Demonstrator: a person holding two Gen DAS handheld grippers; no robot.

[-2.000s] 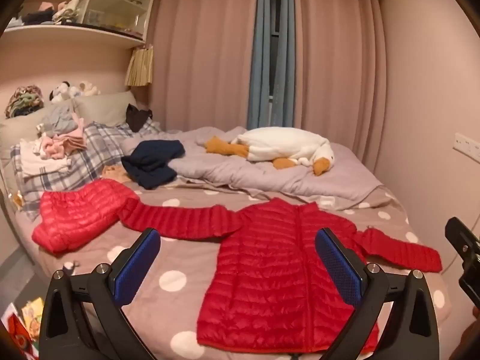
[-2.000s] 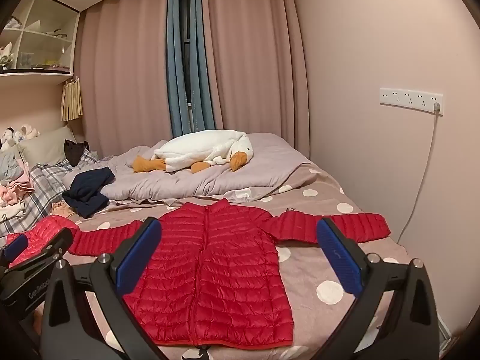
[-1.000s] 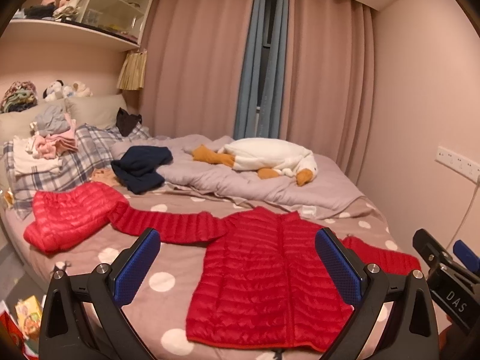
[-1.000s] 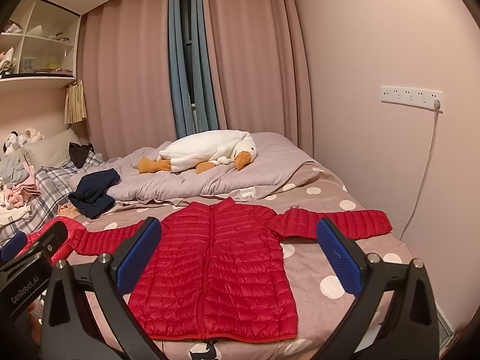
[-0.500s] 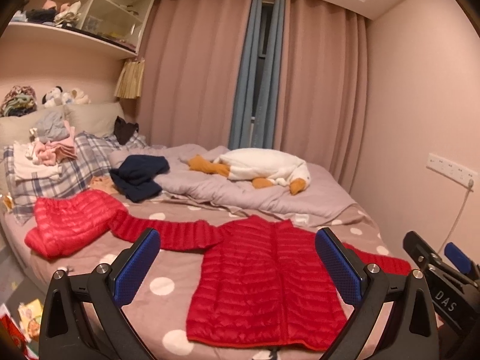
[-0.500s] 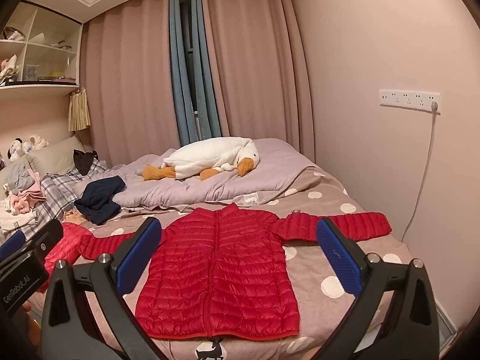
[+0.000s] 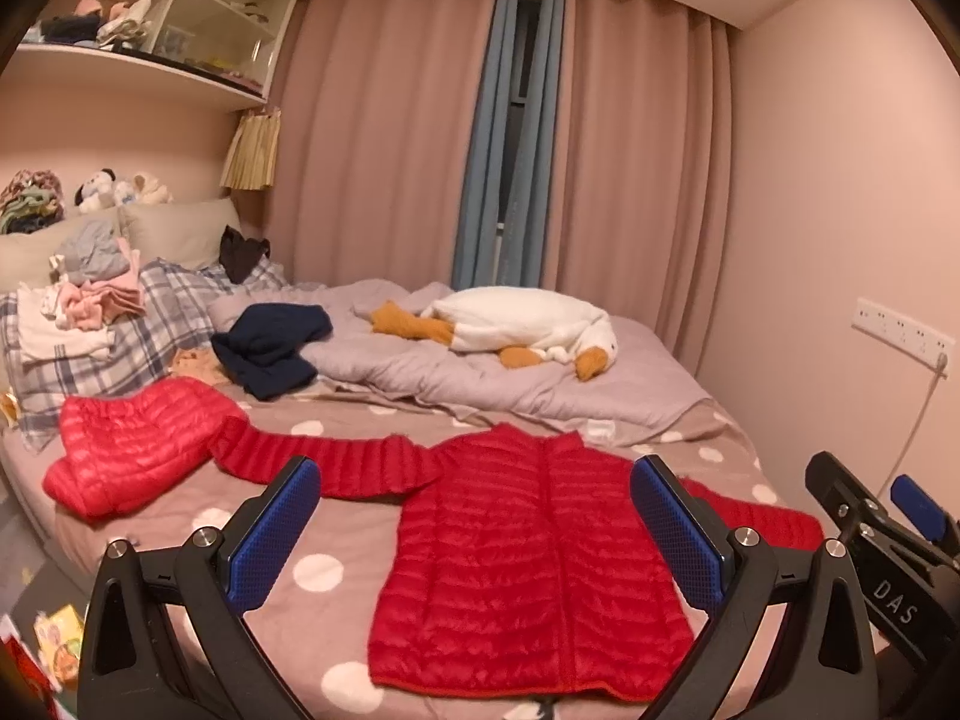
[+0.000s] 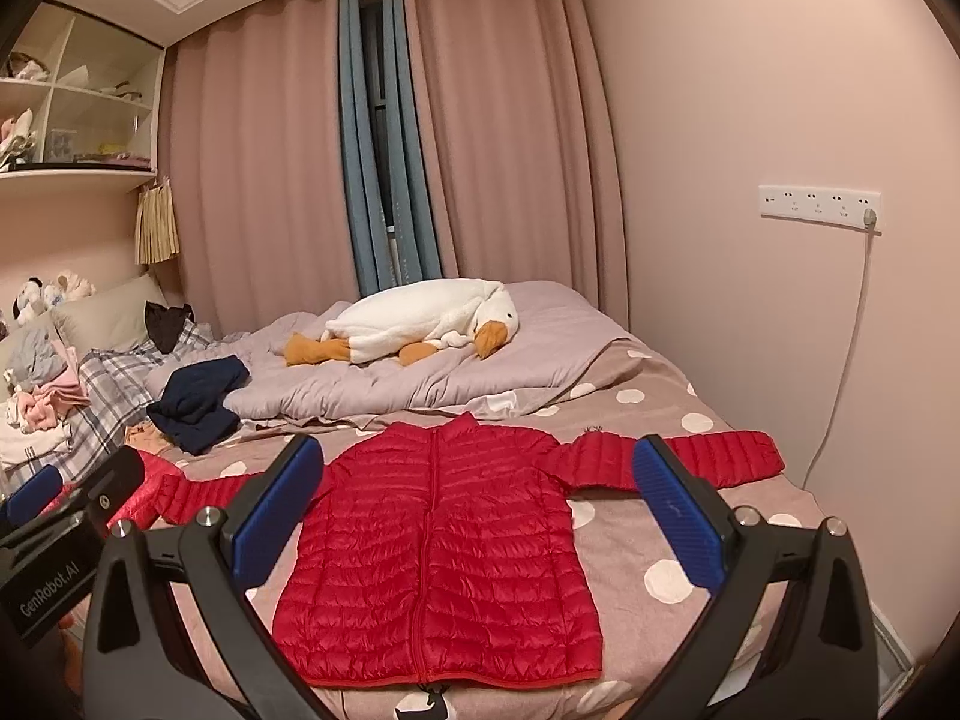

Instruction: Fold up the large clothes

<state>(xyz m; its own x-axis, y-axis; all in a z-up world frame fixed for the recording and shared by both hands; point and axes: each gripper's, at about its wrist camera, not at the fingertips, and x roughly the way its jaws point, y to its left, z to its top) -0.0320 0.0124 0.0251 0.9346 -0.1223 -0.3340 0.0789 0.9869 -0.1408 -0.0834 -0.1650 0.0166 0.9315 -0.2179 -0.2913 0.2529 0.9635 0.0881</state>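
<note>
Jaws: both pairs spread wide, empty, above the bed's near edge
Bed (image 8: 708,408): polka-dot sheet, grey duvet behind
Red jacket (image 8: 438,546): flat, zipped, both sleeves out sideways
Second red jacket (image 7: 132,444): bunched at left
Left gripper (image 7: 480,534): over red jacket
Right gripper (image 8: 480,516): over red jacket

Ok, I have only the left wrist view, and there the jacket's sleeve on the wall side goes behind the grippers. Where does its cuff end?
Observer: In the right wrist view that sleeve of the red jacket lies straight out toward the wall, and its cuff rests flat on the bed.
Operator: And the right gripper, is it open? I see only its side.
Observer: Yes, the right gripper is open, with nothing held between its fingers, and it does not touch the jacket.
</note>
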